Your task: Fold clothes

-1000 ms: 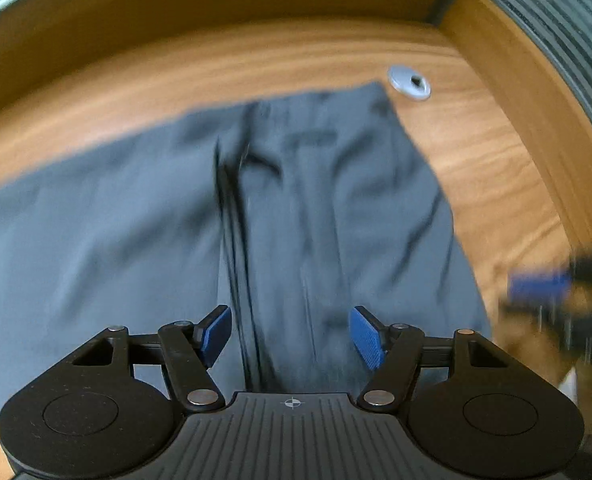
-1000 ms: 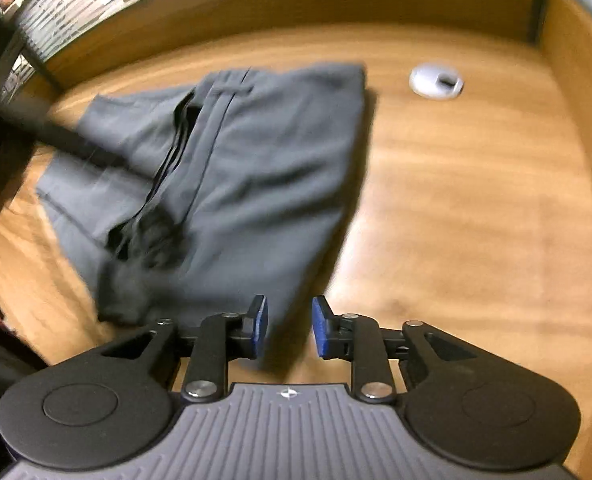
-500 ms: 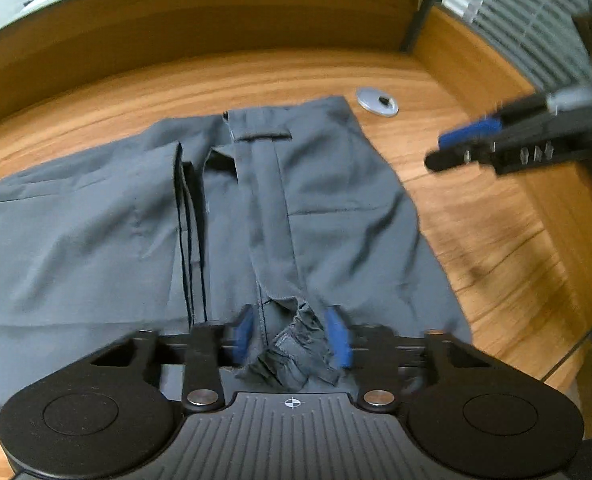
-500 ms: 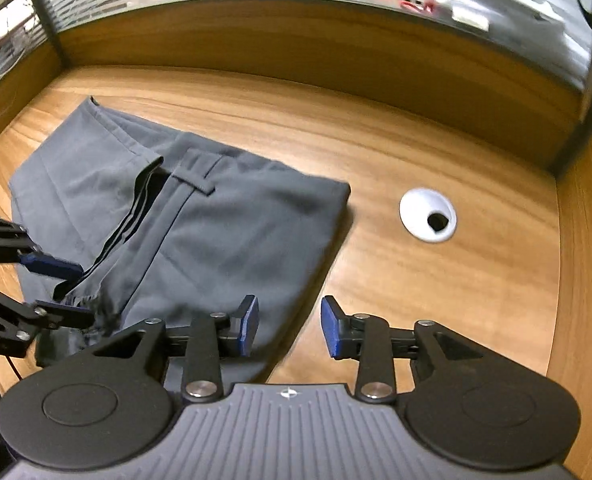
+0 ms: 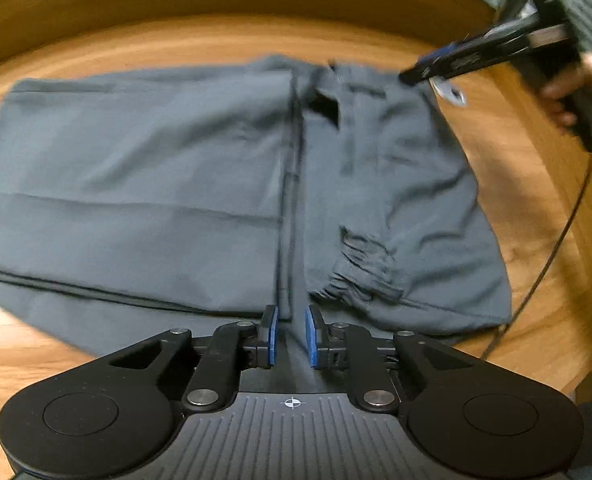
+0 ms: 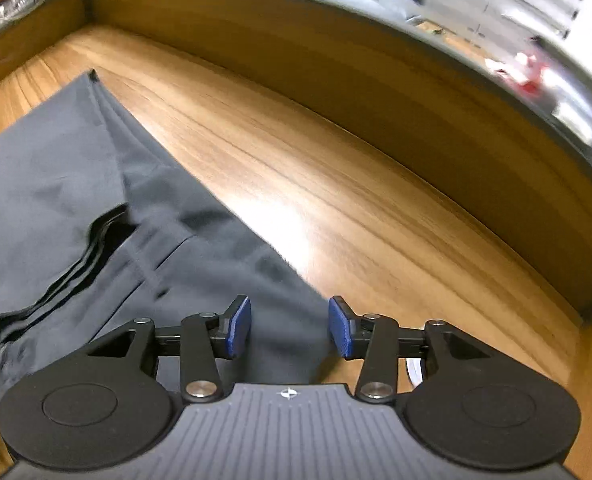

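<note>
Dark grey trousers [image 5: 175, 184] lie spread on the wooden desk [image 5: 215, 44], waist end to the right with a bunched elastic waistband [image 5: 360, 276]. My left gripper [image 5: 289, 338] sits at the near edge of the trousers, its blue pads narrowly apart with cloth between them. My right gripper [image 6: 289, 330] is open over the far waist corner of the trousers [image 6: 95, 200]. In the left wrist view it reaches in from the upper right [image 5: 420, 74].
A round silver cable grommet [image 5: 450, 94] sits in the desk beside the waist corner. A raised wooden rim [image 6: 376, 92] runs along the desk's back and sides. A black cable [image 5: 552, 256] trails over the right edge.
My left gripper closed its pads further and pulled back along the near edge. My right gripper swung to the far waist corner and opened wider. The trousers lie flatter.
</note>
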The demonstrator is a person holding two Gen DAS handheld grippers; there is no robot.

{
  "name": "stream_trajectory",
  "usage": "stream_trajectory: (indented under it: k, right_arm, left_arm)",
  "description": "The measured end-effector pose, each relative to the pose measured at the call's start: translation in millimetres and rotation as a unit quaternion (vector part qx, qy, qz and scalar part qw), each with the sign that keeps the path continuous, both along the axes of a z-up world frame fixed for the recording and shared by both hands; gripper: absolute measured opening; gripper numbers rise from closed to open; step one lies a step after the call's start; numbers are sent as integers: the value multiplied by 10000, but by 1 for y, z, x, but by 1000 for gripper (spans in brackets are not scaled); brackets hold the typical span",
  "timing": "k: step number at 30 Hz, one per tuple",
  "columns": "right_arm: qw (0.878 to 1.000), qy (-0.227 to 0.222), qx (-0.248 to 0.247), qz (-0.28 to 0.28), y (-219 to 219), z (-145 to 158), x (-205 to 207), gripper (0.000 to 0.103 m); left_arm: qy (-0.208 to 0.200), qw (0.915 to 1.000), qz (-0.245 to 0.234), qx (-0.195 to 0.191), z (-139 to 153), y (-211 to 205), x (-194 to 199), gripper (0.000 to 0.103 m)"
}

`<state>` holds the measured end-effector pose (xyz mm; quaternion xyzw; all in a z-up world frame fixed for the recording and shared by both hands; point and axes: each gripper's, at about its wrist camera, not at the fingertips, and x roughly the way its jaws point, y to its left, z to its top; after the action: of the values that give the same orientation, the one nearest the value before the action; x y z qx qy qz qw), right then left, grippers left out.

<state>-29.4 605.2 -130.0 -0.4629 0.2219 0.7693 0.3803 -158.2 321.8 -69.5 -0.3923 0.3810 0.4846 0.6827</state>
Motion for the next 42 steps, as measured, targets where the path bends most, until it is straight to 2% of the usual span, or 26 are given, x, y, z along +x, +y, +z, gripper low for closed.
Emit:
stream_trajectory:
  k: [2,3,4,8,9,11,13,15,17,20,29,35,42]
  right_arm:
    - [9998,19,-210,-36,16,-10,-8,48]
    - [9994,21,-331,-83,22,-15,-10,48]
    - [9989,28,-450,-143,28,-19,-12,48]
    - [9972,-48,-703,-255,37,-29,-17,48]
    - [9971,-103,-718,-248,36,-31,-19,48]
    - [9968,-211,-732,-226,32,-32,-21,48]
    - [9962,-283,-781,-251,26,-32,-21,48]
    - [9958,-318,-804,-314,18,-32,-19,48]
    - [9950,-317,-823,-473,7,-31,-14,48]
    - [9931,-290,-863,-743,-11,-31,-7,48]
    - [9775,-6,-1006,-1852,-80,-29,7,48]
    - [9535,156,-1118,-2795,-132,-29,-9,48]
    - [9178,485,-1254,-3735,-196,-30,-33,48]
  left_arm:
    - [-3,9998,156,130,5,-3,-7,38]
    - [-60,9996,239,102,5,-4,-11,41]
    - [-132,9994,311,18,2,-5,-15,43]
    - [-199,9983,472,-293,-16,-12,-24,42]
    - [-161,9979,520,-339,-21,-13,-27,41]
    - [-125,9968,650,-444,-30,-13,-35,25]
    - [-232,9960,750,-428,-32,-14,-46,24]
    - [-340,9951,801,-461,-33,-14,-55,18]
    - [-362,9946,851,-475,-33,-14,-65,4]
    - [-466,9941,851,-491,-33,-11,-80,4]
    - [-136,9994,-7,-309,-28,17,-98,4]
    - [-14,9969,-763,-205,-28,27,-111,4]
    - [205,9873,-1573,-29,-26,60,-125,4]
